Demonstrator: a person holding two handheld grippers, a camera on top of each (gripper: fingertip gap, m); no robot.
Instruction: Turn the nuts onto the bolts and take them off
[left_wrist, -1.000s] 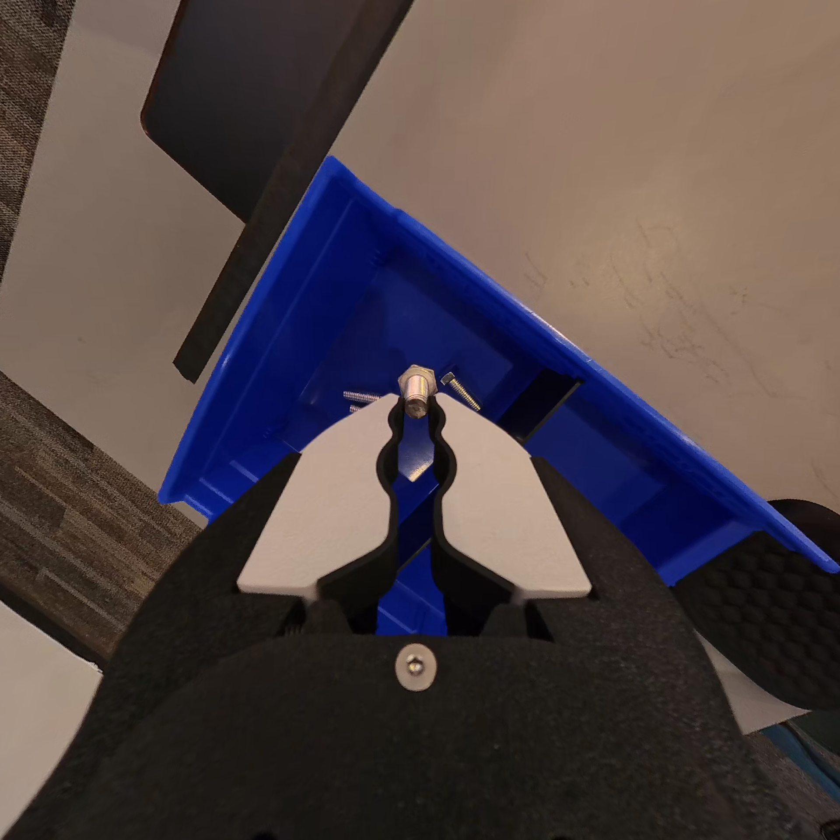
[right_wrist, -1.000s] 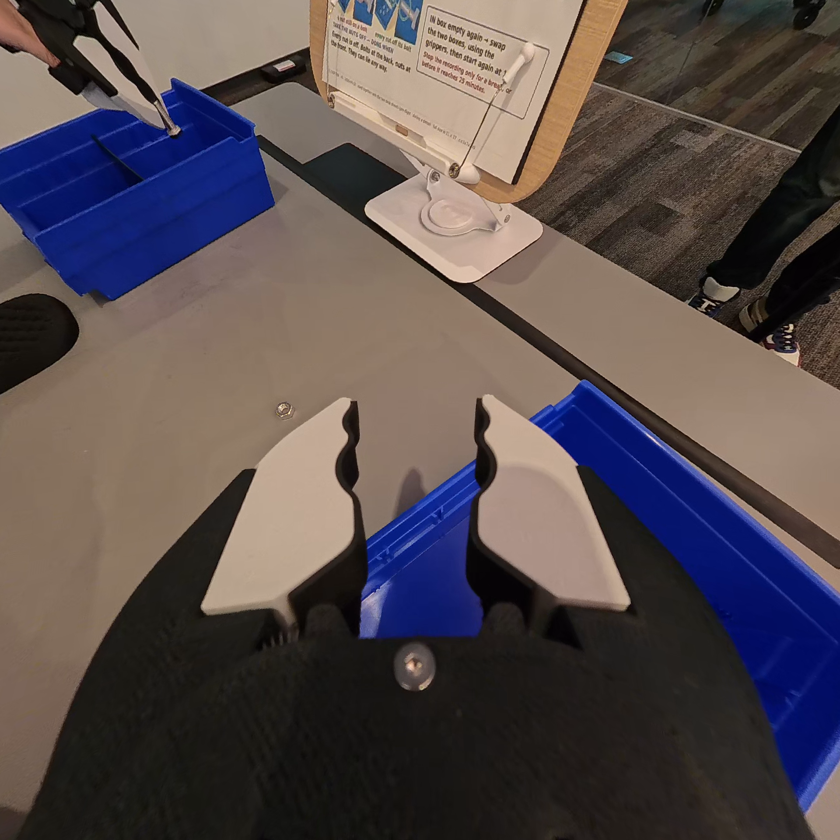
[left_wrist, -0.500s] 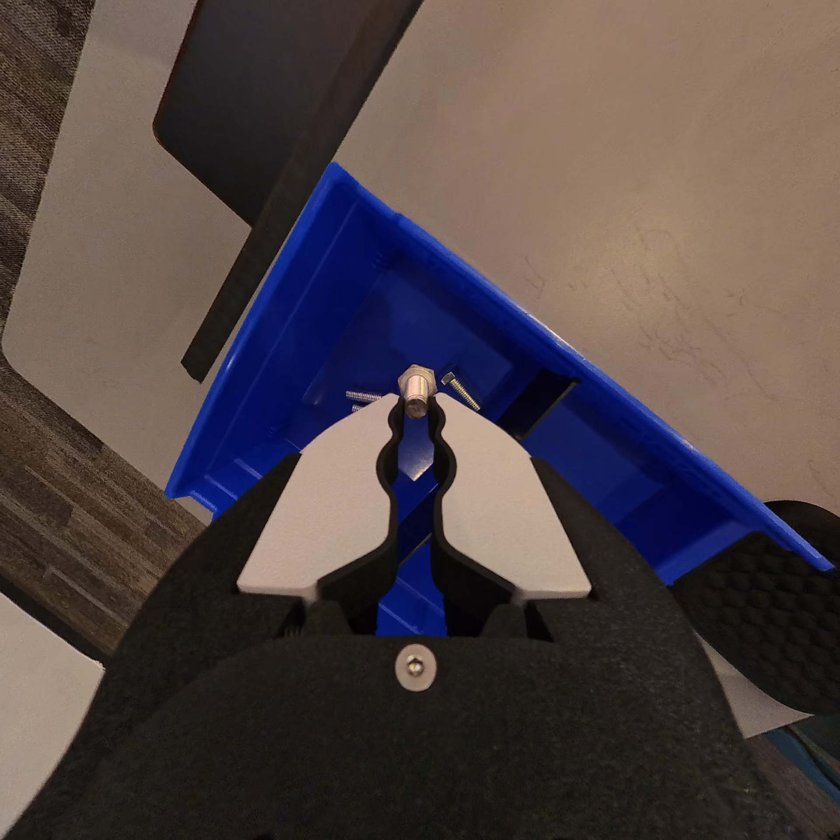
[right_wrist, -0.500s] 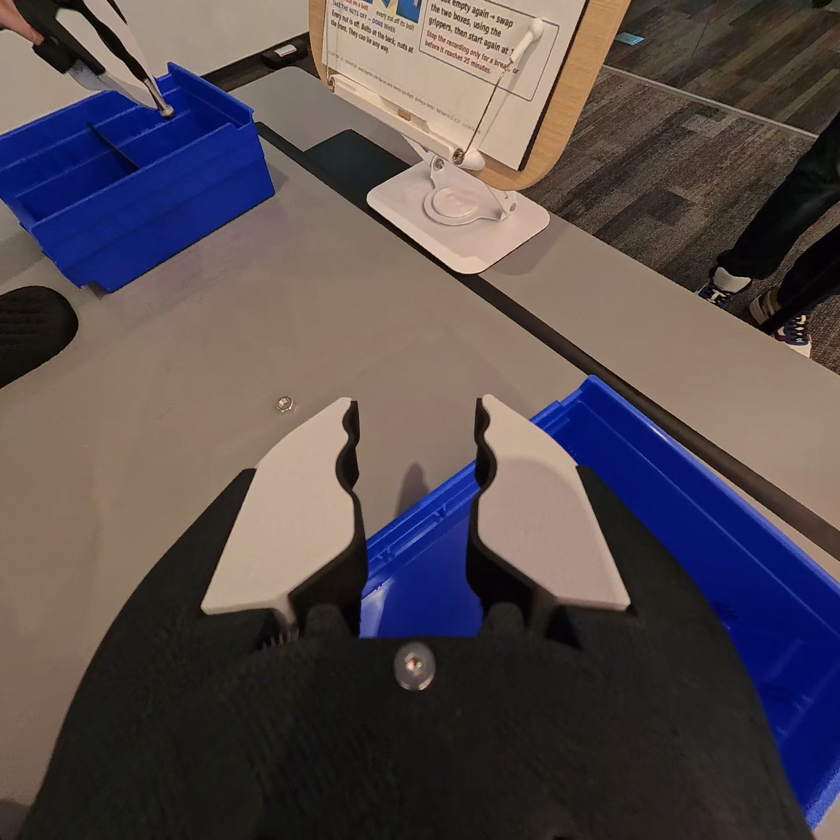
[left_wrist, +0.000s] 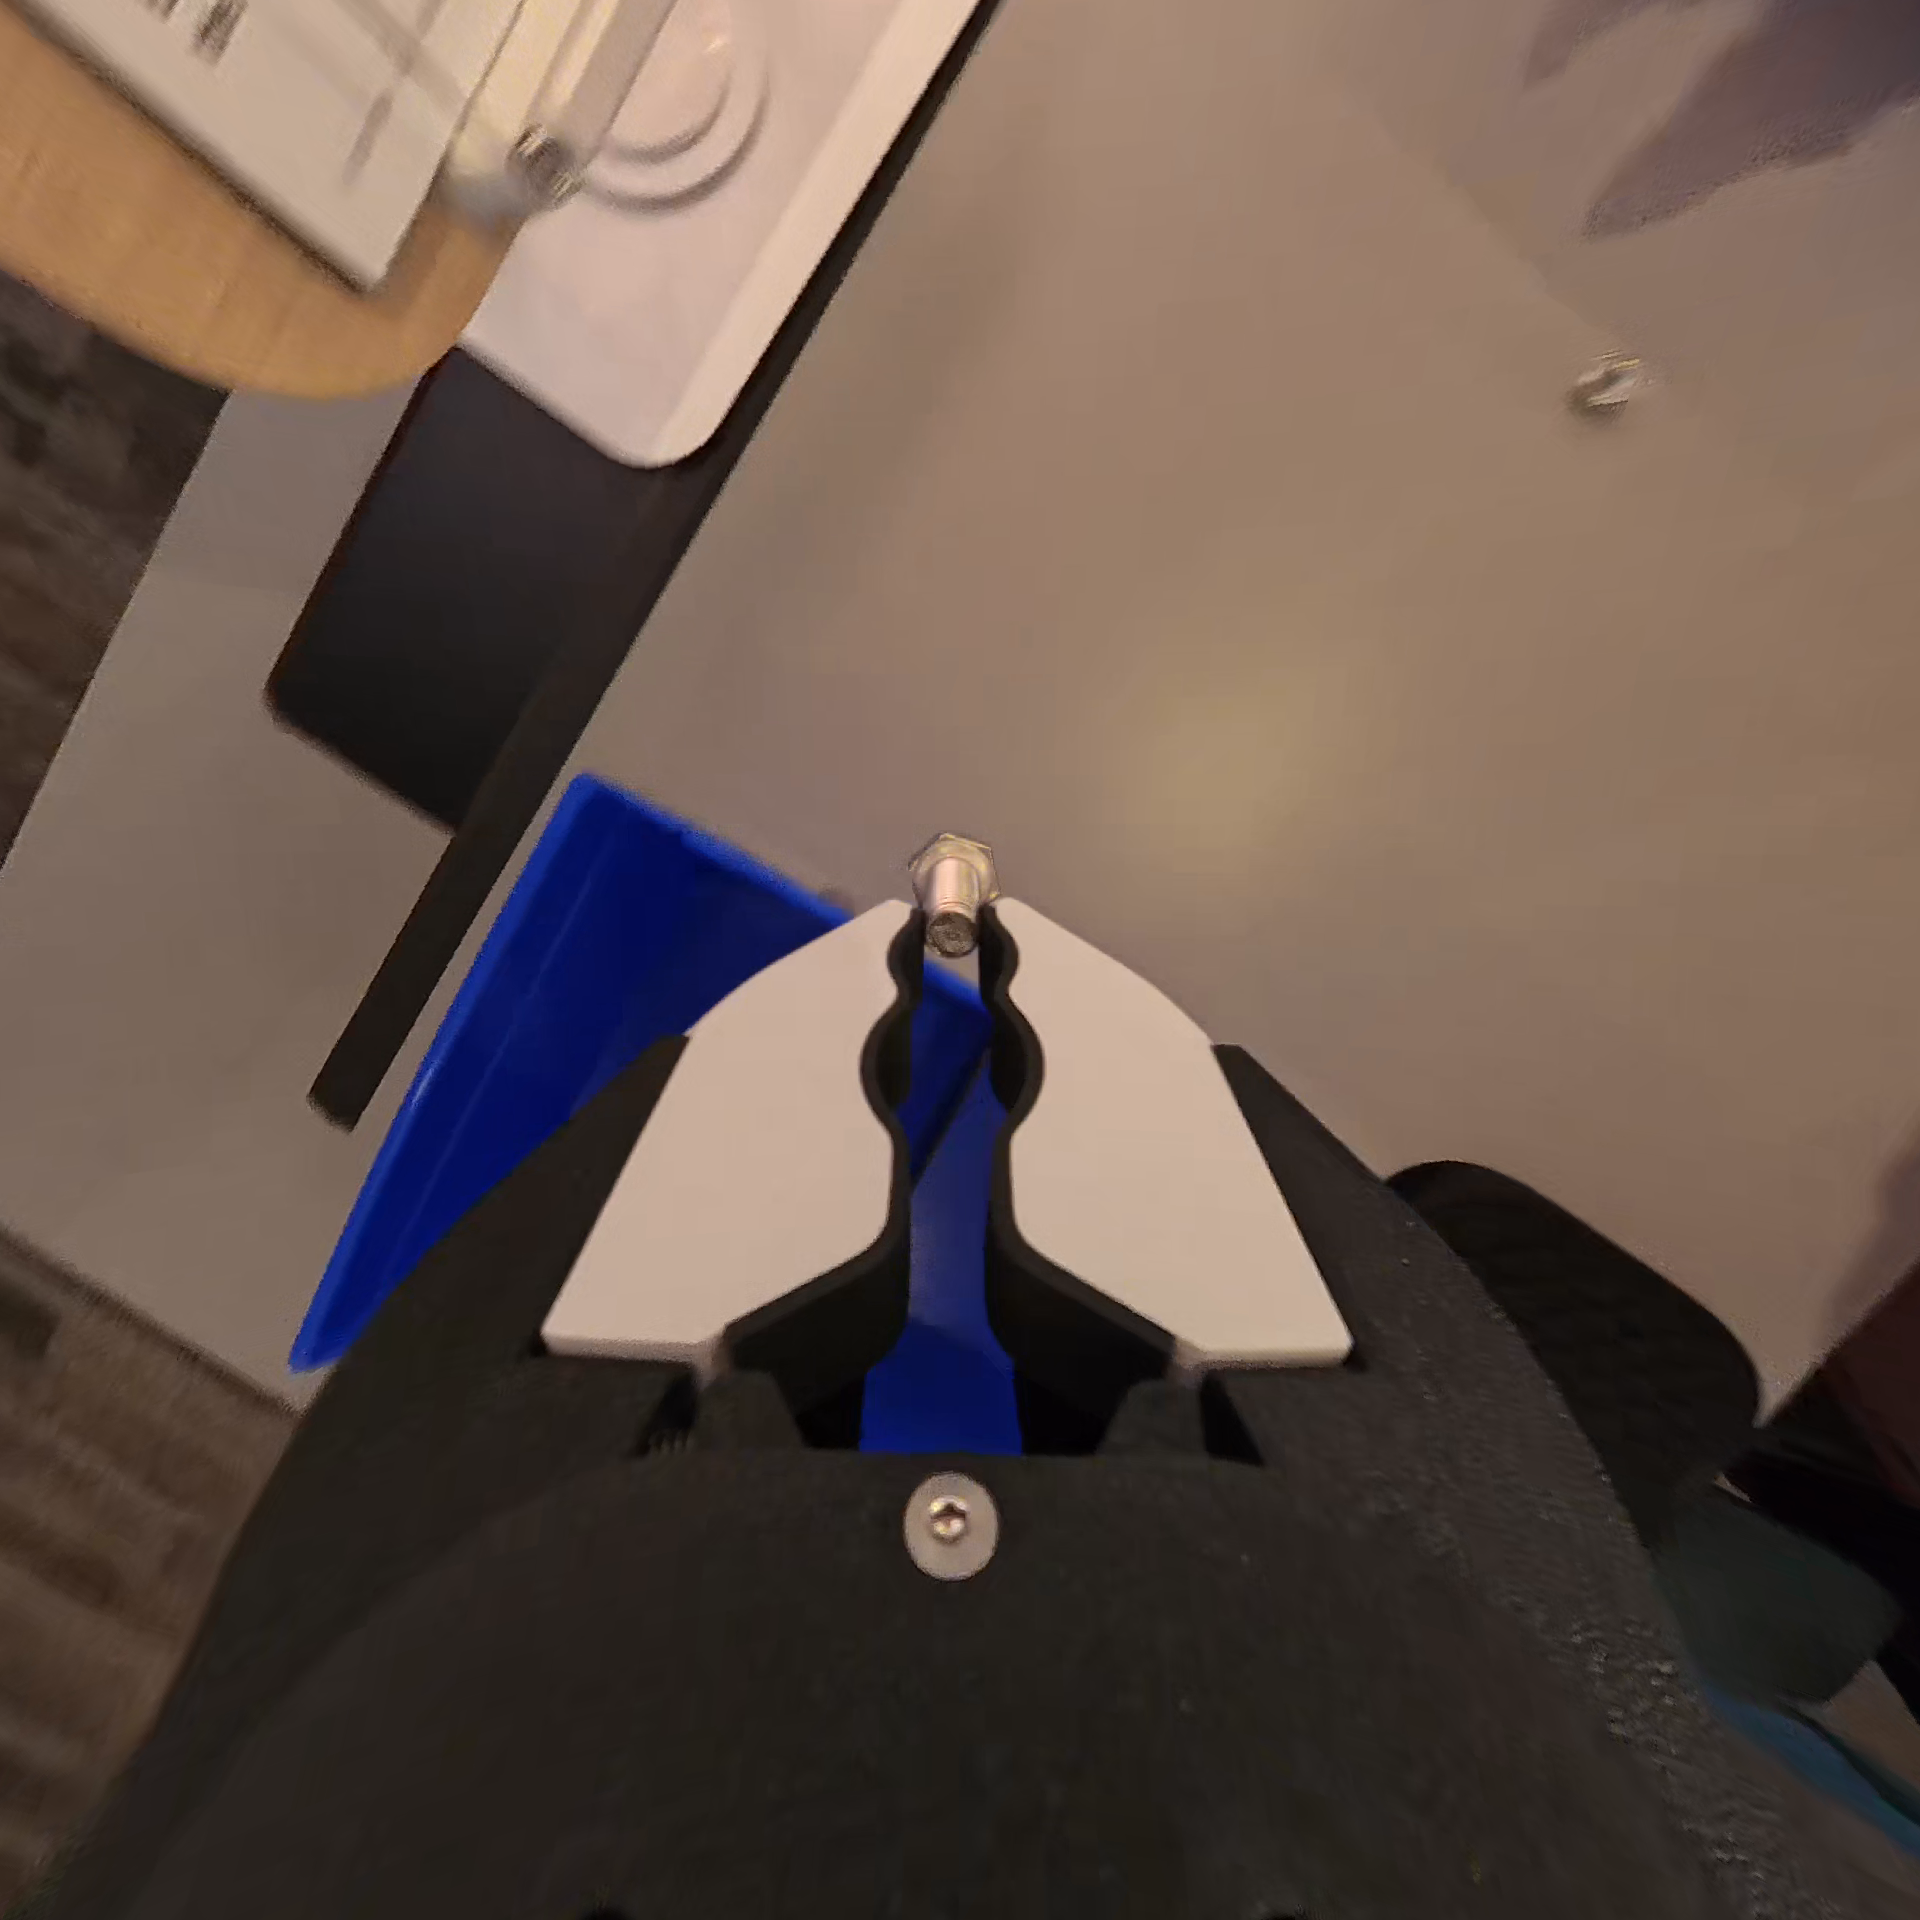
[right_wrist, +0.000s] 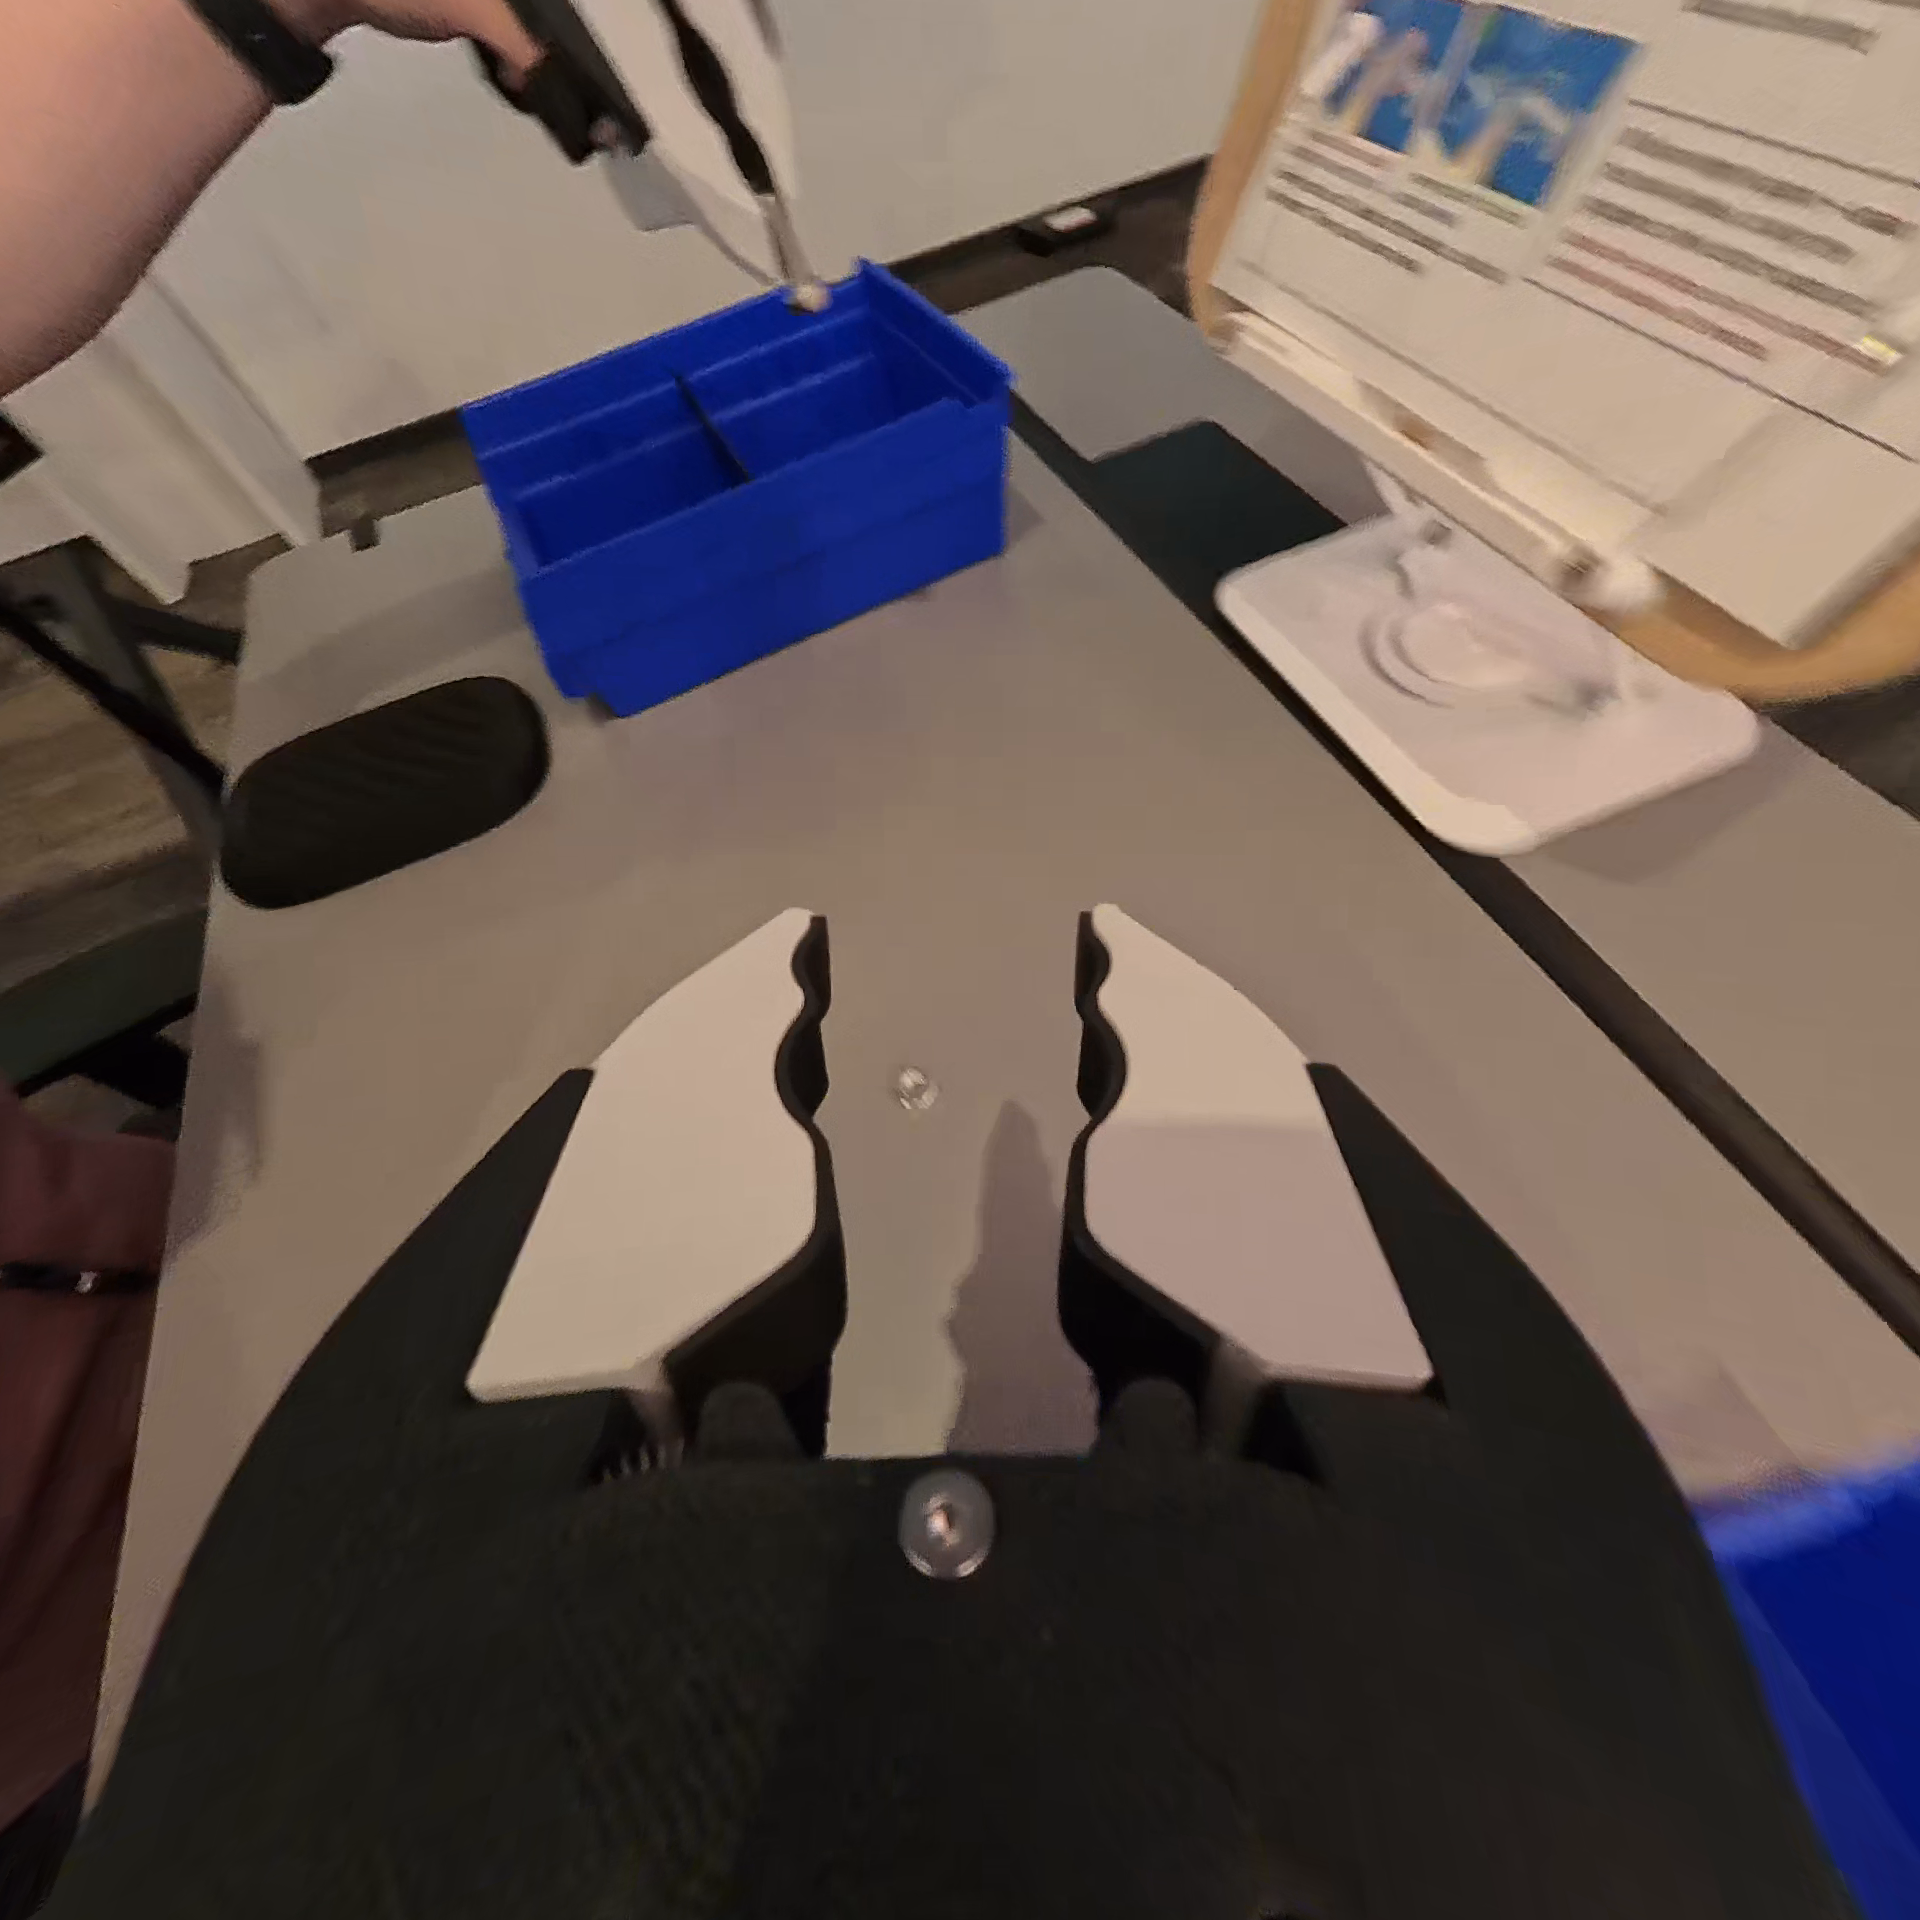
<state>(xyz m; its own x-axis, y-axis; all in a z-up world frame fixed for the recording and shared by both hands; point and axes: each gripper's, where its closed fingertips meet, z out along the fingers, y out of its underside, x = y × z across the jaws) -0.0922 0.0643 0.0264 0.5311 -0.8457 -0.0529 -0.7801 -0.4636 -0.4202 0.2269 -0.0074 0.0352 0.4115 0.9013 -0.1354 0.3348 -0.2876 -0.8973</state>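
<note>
Left gripper: clamped on bolt shank, above blue bin
Right gripper: fingers apart over nut on table
Handling: nut light, rigid, slippery; grip across flats

A grey table carries a blue divided bin at its far end, a dark partition crossing its inside. Near the bin, at the table's left edge, a black padded armrest overlaps the tabletop. To the bin's right stands a white stand base holding a tilted wood-edged board with a printed sheet, blurred. A dark mat lies between bin and base, and a black seam runs along the table past them. A second blue bin shows only a corner, well apart from the first, at the near right. Patterned carpet lies beyond the table.
</note>
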